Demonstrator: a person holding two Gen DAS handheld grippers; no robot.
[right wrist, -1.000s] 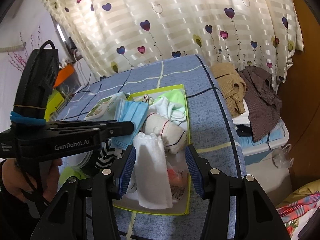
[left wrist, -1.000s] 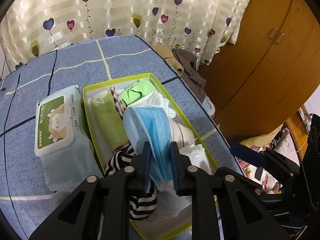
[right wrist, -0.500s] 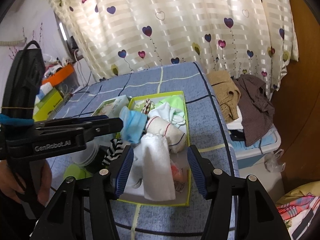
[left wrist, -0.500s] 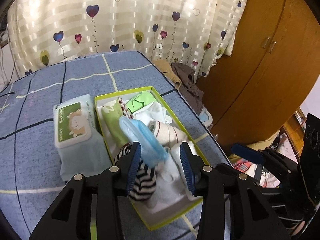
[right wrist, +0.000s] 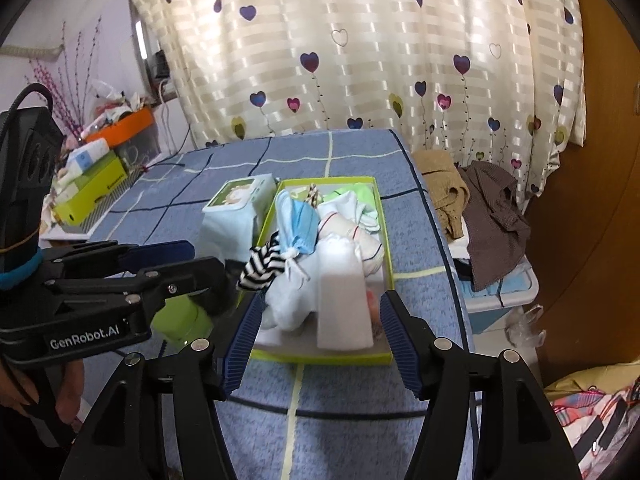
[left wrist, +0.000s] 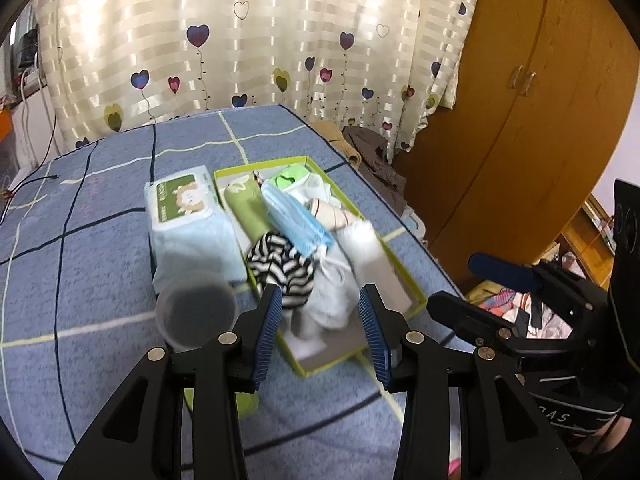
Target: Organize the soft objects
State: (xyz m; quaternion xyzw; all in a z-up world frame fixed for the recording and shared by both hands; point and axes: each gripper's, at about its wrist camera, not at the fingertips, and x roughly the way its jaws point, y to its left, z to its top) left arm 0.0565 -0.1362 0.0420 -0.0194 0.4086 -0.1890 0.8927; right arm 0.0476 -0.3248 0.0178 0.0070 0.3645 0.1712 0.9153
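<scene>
Box crammed w/ cloths, wipes pack + cup crowd left, open blanket beyond.

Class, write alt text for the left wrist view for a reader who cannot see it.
The open left gripper hovers, holding nothing, over a green-rimmed box packed with soft items, a blue mask lying on top. A wipes pack sits beside the box on a blue checked cloth.

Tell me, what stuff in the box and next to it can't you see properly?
- Orange thing in the green box: right wrist view, mostly hidden behind the white cloth.
- Clear cup: left wrist view, blurred; contents unclear.
- Green object: right wrist view, left gripper covers it.
- Wipes pack: label print too small.
</scene>
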